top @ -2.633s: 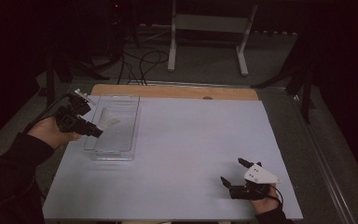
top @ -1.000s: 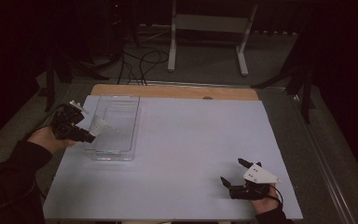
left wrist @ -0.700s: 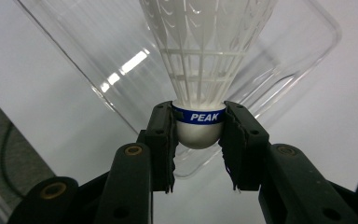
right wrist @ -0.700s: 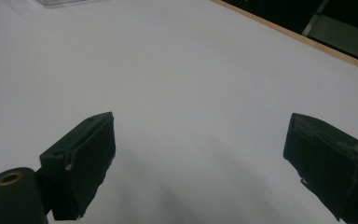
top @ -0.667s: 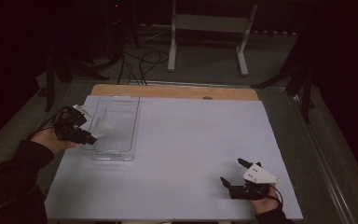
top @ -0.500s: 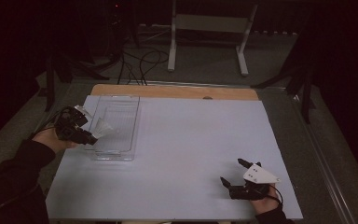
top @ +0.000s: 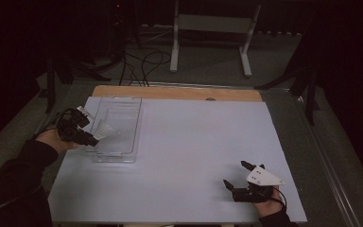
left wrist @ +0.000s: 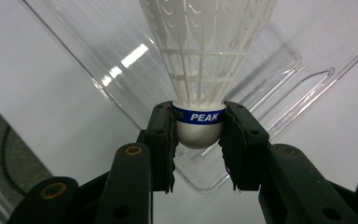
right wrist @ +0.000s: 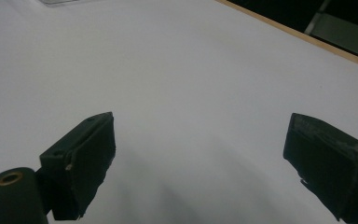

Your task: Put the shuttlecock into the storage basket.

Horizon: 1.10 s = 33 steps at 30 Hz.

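Presently the left gripper [left wrist: 198, 135] is clamped on a white shuttlecock [left wrist: 200, 56], both pads pressing the rounded cork base just below its blue band marked PEAK; the feathered skirt fans out ahead of the jaws, away from the hand; directly beyond and beneath the shuttlecock lies a clear plastic tray [left wrist: 279, 70], its corner just under the gripper's tips; in the high view the left gripper [top: 90, 137] sits at the tray's [top: 123, 156] near-left edge, shuttlecock [top: 103, 129] projecting over the tray's rim, gripper body just outside it; whether the skirt touches the tray cannot be told; the right gripper [right wrist: 200, 154] has its jaws standing wide apart with nothing between them, white table sheet [right wrist: 191, 70] ahead of it; in the high view the right gripper [top: 238, 177] rests low on the sheet [top: 194, 142], well apart from tray and shuttlecock, tips aimed toward them.
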### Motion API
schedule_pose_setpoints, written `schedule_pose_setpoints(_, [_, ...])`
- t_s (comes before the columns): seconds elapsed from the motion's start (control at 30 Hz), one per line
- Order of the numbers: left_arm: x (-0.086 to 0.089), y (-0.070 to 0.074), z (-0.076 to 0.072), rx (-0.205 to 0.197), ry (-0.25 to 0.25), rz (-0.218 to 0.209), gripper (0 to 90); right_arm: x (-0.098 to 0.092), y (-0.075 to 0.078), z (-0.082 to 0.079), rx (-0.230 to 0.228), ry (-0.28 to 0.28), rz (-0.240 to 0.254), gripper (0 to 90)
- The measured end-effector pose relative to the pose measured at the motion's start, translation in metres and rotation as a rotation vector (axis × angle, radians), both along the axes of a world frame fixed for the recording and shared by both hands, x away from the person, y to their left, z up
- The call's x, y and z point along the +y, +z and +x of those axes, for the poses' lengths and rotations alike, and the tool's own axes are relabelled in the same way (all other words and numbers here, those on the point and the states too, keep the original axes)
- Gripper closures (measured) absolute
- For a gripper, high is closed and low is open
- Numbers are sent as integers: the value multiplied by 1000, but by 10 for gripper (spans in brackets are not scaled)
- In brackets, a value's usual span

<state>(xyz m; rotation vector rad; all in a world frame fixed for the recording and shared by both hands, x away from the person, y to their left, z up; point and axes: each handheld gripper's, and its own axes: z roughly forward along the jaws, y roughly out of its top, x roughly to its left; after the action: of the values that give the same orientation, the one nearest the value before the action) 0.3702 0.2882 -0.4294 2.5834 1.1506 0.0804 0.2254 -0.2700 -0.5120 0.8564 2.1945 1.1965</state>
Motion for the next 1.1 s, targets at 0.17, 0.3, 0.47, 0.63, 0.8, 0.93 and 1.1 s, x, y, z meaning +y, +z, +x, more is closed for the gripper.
schedule_pose_setpoints(0.17, [0,-3,2,6,16,20,663,0,0,0,2,1,1,91])
schedule_pose_setpoints(0.3, [-3,-2,3,5,37,40,662,0,0,0,3,2,2,91])
schedule_pose_setpoints(0.47, [-7,-3,5,26,40,63,662,-1,0,0,4,4,2,91])
schedule_pose_setpoints(0.63, [-12,-4,5,34,27,79,661,0,-1,1,6,6,3,91])
schedule_pose_setpoints(0.8, [-16,-8,8,59,9,101,660,0,-1,1,9,6,4,91])
schedule_pose_setpoints(0.93, [-18,-12,10,74,24,110,660,-1,-1,1,7,6,4,91])
schedule_pose_setpoints(1.1, [-21,-11,12,73,34,112,640,-1,-1,1,9,6,4,91])
